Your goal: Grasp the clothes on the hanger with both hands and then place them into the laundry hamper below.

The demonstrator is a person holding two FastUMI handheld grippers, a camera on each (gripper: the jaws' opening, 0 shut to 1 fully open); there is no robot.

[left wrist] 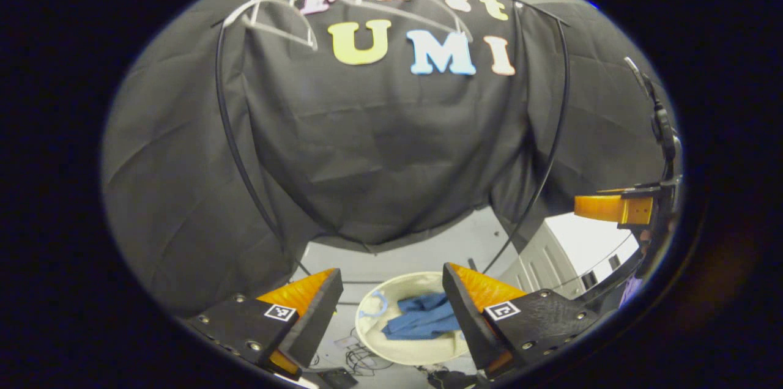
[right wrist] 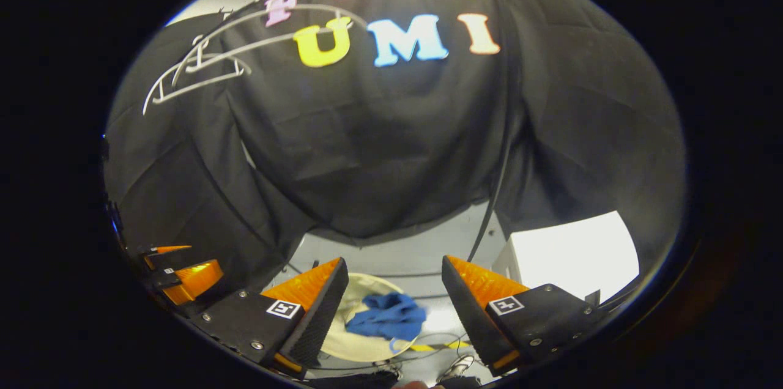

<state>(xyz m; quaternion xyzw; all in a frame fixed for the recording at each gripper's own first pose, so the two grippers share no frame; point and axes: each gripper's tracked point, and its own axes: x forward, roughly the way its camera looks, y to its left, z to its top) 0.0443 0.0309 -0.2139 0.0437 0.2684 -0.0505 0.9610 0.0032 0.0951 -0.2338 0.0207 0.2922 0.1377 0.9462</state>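
- The blue clothes (left wrist: 422,315) lie crumpled inside the laundry hamper (left wrist: 391,349), down on the floor below the rail. In the right gripper view the same heap (right wrist: 388,317) sits in the pale tub (right wrist: 345,346).
- My read: soft, light, floppy fabric. It will sag and bunch, so a pinch on a thick fold holds better than a loose edge.
- Up above the hamper, the hangers (left wrist: 278,25) hang bare on the rail; they show again at the upper left (right wrist: 196,74).
- The left gripper (left wrist: 391,309) hovers high over the hamper, fingers spread wide, nothing between them.
- The right gripper (right wrist: 394,306) does likewise, spread and empty, over the hamper.
- Judging by this, the garment is already where it belongs.
- A white box (right wrist: 572,251) stands beside the hamper.
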